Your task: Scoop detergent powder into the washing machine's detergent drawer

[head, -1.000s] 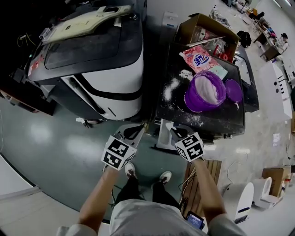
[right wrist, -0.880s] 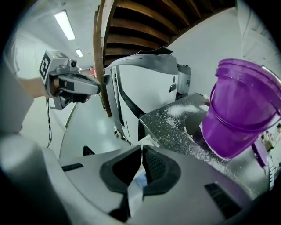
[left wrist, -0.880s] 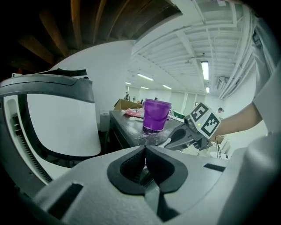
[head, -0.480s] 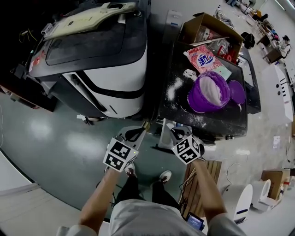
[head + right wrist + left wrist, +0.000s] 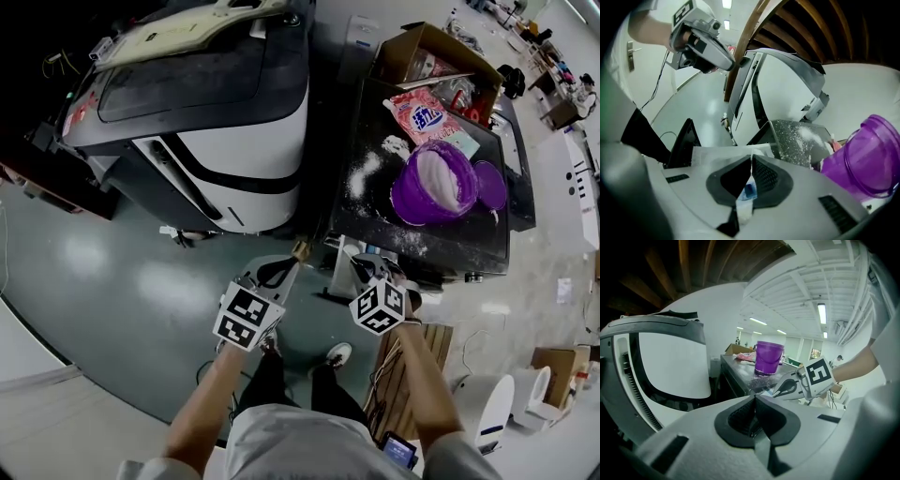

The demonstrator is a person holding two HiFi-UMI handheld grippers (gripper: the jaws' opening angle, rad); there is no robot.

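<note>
The white detergent drawer (image 5: 339,272) is sticking out from under the black bench's (image 5: 375,230) near edge, its long axis running 12 to 6 o'clock. Both forearms are reaching forward: the right tool (image 5: 750,161) is clamping the drawer's white-and-blue edge, and the left tool (image 5: 754,399), at the drawer's 9 o'clock, is pinching shut on nothing. On the bench at 1 o'clock, a purple bucket (image 5: 412,204) is holding white detergent powder (image 5: 439,176).

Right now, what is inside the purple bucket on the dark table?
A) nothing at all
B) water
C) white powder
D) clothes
C: the head view looks down into the open purple bucket and shows white powder inside it, with the purple lid lying beside it.
</note>
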